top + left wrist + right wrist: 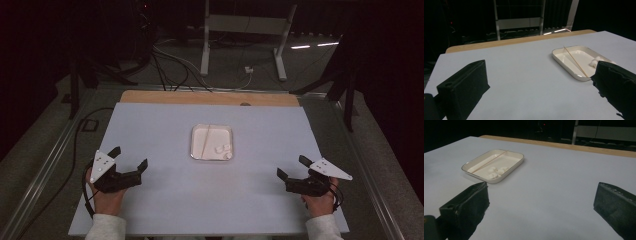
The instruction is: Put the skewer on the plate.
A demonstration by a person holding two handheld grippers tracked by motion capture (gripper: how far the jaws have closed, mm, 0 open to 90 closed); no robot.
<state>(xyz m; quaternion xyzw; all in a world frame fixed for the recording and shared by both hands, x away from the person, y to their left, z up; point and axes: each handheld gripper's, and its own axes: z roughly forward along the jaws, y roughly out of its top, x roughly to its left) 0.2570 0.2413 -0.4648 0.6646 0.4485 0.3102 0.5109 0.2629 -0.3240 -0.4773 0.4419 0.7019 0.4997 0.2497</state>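
We hold the left gripper and right gripper released, jaws spread and empty, resting low. The tray, with its skewer and marshmallows, sits well ahead between both, so either can reach.

Dark room around my table

My table wears a pale sheet, with a strip of bare wood at its far edge. Beyond that edge a white frame stands on grey floor, cables trailing to its left. Right of the frame, two bright streaks of light lie on the floor. Black curtains close it all in.
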